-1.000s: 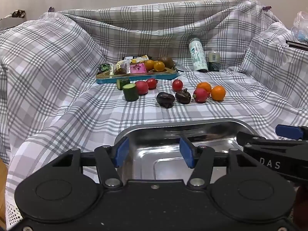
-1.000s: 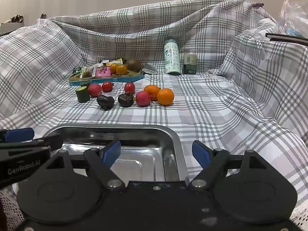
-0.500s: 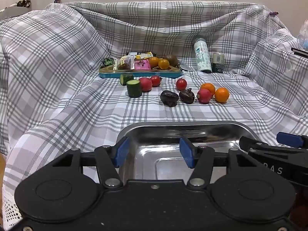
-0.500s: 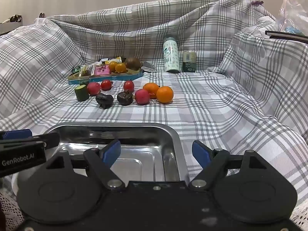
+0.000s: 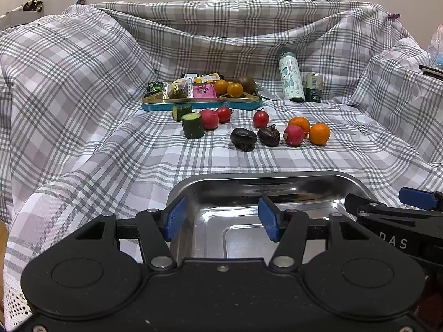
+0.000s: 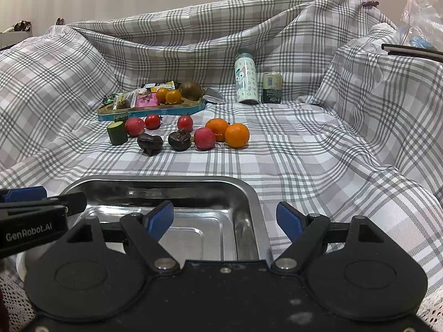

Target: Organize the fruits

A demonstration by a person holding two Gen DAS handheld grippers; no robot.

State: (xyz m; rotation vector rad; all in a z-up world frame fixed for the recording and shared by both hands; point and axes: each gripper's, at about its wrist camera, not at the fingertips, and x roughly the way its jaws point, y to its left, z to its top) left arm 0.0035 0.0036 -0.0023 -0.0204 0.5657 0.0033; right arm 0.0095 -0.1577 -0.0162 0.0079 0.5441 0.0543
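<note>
Fruits (image 5: 319, 133) sit in a loose row mid-cloth, well beyond both grippers — left gripper (image 5: 220, 219) and right gripper (image 6: 224, 219) hover jaws apart, holding nothing, over the steel tray (image 6: 250, 191); farther back, the blue tray (image 5: 202, 105).

- A bare strip of plaid cloth (image 5: 171, 163) is seen across mid-frame, between the steel tray (image 5: 265, 185) at the bottom and the loose fruit row.
- The row itself is packed: cucumber piece (image 5: 193, 125) to mandarin (image 5: 319, 133), several touching.
- Behind it, passage is blocked by the teal snack tray (image 5: 202, 104), bottle (image 5: 290, 75) and can (image 5: 314, 87).
- Right of the mandarin, open cloth is left.
</note>
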